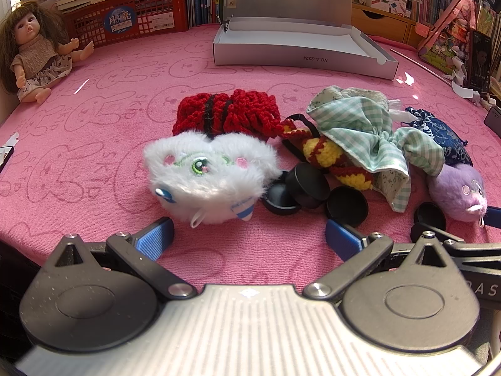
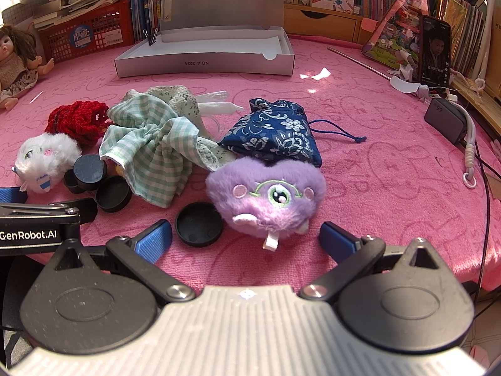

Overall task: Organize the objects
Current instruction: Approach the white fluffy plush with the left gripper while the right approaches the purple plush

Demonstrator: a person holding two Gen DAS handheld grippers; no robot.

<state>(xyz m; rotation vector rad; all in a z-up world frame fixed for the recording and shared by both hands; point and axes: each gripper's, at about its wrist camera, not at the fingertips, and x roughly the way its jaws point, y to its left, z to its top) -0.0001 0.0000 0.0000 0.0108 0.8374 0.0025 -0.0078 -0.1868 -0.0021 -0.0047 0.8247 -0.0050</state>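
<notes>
A pile lies on the pink cloth: a white plush (image 1: 209,177), a red crocheted pouch (image 1: 225,116), a yellow-red crocheted piece (image 1: 325,153), a green checked cloth (image 1: 369,131), a navy floral pouch (image 2: 275,131), a purple plush (image 2: 266,197) and several black caps (image 1: 308,188). My left gripper (image 1: 249,238) is open and empty, just short of the white plush. My right gripper (image 2: 245,238) is open and empty, with the purple plush just ahead of its jaws. An open white box (image 1: 300,50) stands at the back; it also shows in the right wrist view (image 2: 203,59).
A doll (image 1: 37,53) sits at the back left by a red crate (image 1: 131,15) of books. Bookshelves line the back. A phone (image 2: 435,50), a charger (image 2: 444,119) with cables and a thin rod (image 2: 360,62) lie at the right.
</notes>
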